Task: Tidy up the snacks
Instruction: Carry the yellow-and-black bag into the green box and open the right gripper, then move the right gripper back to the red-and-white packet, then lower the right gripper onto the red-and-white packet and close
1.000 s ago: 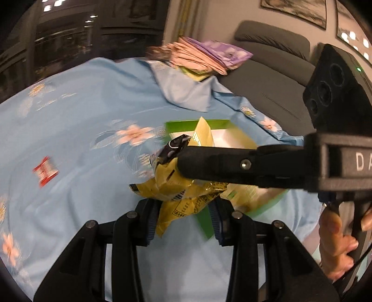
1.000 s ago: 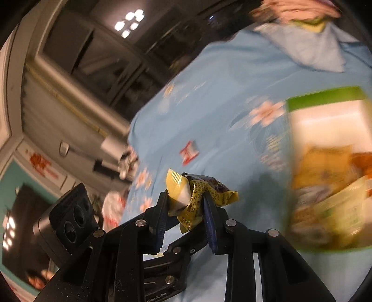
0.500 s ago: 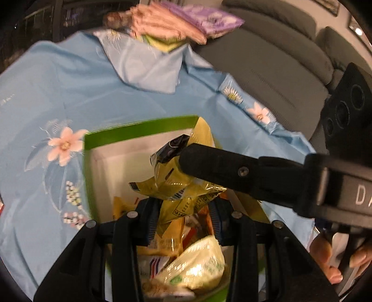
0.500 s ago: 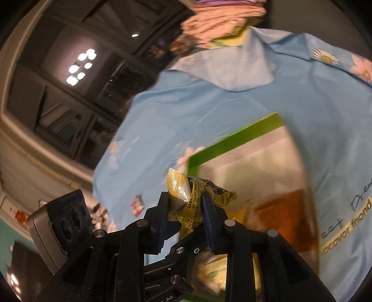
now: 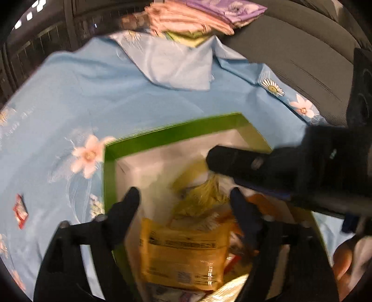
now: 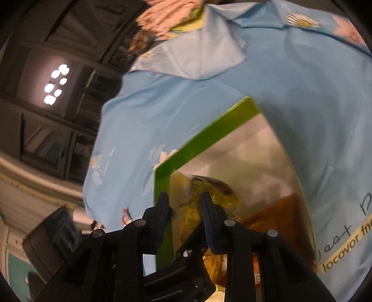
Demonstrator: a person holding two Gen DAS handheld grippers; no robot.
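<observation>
Left wrist view: left hand-held gripper (image 5: pixel 183 197) just sprung wide over the green-rimmed box (image 5: pixel 167 136), fingers apart, nothing pinched. Yellow snack packet (image 5: pixel 204 192) between and just beyond the tips, blurred, probably dropping onto the heap inside. Right hand-held gripper (image 5: pixel 211 160) reaching in from the right edge, tip touching or just above that packet. Larger yellow packet (image 5: pixel 183 253) lying flat in the box below, other wrappers packed around it.

Right wrist view: right hand-held gripper (image 6: pixel 183 202) easing open a little, the crumpled packet (image 6: pixel 209 192) between the fingers; whether the pads press on it, hard to tell through the blur. Box rim (image 6: pixel 204 137) right beneath.

Further out, blue flowered cloth (image 5: pixel 93 93) over the table, one small red wrapper (image 5: pixel 20 211) lying loose, well apart from the box. Folded fabrics (image 5: pixel 197 16) stacked at the far edge.

Most snacks boxed already; this packet nearly delivered, red wrapper left to collect.
</observation>
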